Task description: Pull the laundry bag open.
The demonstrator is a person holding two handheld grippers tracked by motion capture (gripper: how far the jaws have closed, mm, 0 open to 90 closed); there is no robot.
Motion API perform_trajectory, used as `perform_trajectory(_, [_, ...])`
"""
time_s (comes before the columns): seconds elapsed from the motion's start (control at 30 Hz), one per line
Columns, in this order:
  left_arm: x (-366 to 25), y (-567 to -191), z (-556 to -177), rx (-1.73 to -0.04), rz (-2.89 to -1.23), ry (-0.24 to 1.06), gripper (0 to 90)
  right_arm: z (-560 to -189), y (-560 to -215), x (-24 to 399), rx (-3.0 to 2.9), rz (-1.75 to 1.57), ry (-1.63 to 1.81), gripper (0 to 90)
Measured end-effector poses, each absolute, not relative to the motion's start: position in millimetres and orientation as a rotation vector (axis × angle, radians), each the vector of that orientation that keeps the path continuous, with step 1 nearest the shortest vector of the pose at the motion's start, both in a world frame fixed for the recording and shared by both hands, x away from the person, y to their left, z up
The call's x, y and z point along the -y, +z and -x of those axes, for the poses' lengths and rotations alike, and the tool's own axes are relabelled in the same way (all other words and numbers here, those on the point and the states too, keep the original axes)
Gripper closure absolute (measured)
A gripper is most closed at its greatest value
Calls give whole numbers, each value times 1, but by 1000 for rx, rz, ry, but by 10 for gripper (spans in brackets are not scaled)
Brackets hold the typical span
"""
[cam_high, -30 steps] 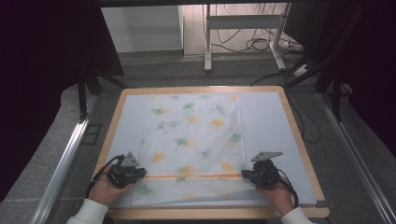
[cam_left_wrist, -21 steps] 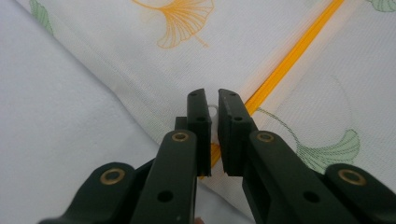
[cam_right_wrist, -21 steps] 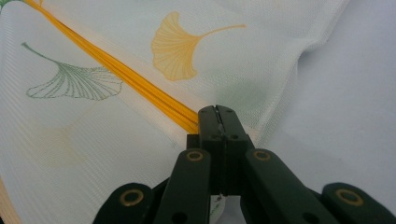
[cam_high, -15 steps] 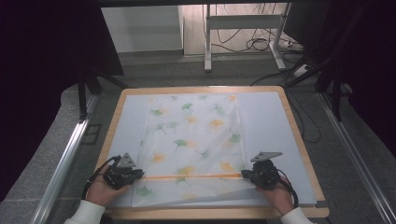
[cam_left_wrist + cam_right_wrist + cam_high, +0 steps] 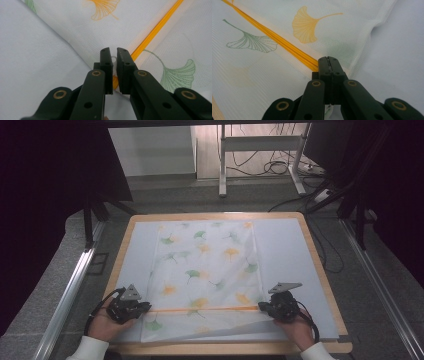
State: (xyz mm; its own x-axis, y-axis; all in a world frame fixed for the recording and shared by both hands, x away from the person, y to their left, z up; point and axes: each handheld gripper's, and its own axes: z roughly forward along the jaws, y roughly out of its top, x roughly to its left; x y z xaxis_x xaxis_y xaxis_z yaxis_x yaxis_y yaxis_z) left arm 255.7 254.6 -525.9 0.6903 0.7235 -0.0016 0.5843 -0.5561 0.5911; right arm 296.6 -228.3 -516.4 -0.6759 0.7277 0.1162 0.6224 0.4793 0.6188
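Two grippers, left gripper point(image 5: 141, 307), right gripper point(image 5: 263, 306), pinching cloth point(image 5: 207, 270) edges

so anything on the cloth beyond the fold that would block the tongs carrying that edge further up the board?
Nothing visible. Both tongs, left and right, pinch the cloth at the orange stripe, one at each side edge. The cloth lies flat ahead of them with nothing on it, and the board around it is bare.
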Motion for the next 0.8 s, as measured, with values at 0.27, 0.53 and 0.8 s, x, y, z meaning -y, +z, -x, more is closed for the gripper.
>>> perform_trajectory(0.27, [-251,-527,-258,-1014,-2327,323,847,-296,-516,229,-2556,-1176,974,891])
perform_trajectory(0.53, [-244,-525,-253,-1012,-2296,366,821,-294,-507,236,-2529,-1163,1080,877])
perform_trajectory(0.8, [-240,-520,-253,-1018,-2226,419,633,-288,-497,235,-2485,-1073,1197,656])
